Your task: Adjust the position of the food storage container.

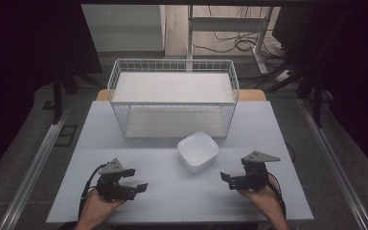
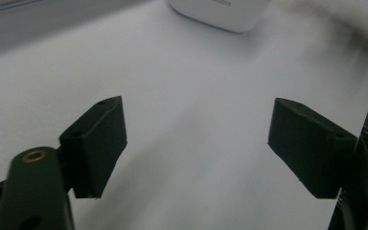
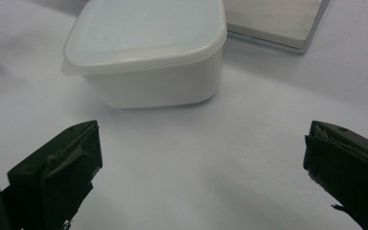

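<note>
While you are holding both grippers low over the near part of the table (image 1: 139, 120), you are sitting at the approach step, by my reading; nothing is being gripped yet; the left gripper (image 1: 135, 181) is resting with its jaws spread wide and empty, and the right gripper (image 1: 226, 180) is likewise gaping with nothing between its jaws. The white lidded container (image 1: 198, 151) is standing on the table between and just beyond the 2 grippers, nearer the right one and just in front of the wire basket (image 1: 172, 65); it is looking squarish with rounded corners, its translucent lid (image 3: 143, 33) sitting flat with a lip overhanging the walls. Your next move is probably calling for the right gripper to be travelling forward and straddling 1 wall or the rim before squeezing; the smooth plastic may be slipping if pinched shallowly.
</note>
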The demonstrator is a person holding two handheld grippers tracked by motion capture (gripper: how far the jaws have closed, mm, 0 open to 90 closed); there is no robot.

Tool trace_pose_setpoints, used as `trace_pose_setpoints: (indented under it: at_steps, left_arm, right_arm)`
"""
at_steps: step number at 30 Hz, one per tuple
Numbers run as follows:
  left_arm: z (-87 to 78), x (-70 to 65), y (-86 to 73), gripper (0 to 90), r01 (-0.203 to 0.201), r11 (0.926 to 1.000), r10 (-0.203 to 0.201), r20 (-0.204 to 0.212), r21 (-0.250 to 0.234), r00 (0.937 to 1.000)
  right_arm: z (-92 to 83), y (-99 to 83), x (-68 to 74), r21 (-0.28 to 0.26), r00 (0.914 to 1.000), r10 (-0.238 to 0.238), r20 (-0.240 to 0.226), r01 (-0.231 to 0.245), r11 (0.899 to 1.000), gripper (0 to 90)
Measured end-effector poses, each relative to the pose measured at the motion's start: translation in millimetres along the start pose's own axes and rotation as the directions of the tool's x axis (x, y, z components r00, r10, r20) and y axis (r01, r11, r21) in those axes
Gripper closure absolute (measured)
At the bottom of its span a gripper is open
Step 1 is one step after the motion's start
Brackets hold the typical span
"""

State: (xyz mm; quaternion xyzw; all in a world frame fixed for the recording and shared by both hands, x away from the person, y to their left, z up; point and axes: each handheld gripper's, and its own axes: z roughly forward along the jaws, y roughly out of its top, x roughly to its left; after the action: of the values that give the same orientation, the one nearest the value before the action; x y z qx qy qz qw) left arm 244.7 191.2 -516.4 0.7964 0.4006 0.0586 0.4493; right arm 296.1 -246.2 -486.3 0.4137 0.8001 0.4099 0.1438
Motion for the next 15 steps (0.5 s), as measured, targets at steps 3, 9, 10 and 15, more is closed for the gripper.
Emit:
trace_pose_setpoints:
  at_steps: [3,9,10,15]
  left_arm:
    - [3.9,1.4,4.1,28.8,-0.002,1.0000,0.002,-0.011,0.009,0.9999]
    - [14.5,1.1,16.1,45.5,-0.036,0.9989,0.037,-0.025,0.028,0.9990]
    - [16.9,0.8,18.2,47.4,-0.044,0.9986,0.044,-0.029,0.029,0.9986]
    - [27.3,1.3,26.1,57.5,-0.046,0.9987,0.047,-0.031,0.023,0.9984]
  right_arm:
    - [4.0,4.7,-1.3,0.003,0.9999,-0.003,0.010,0.003,1.000,1.5]
    - [10.0,13.4,-4.7,0.013,0.9997,-0.004,0.023,0.004,1.000,9.2]
    - [11.2,14.7,-5.5,0.013,0.9997,-0.006,0.024,0.006,1.000,11.1]
    - [15.3,20.6,-7.0,0.006,0.9998,-0.013,0.018,0.013,1.000,21.6]
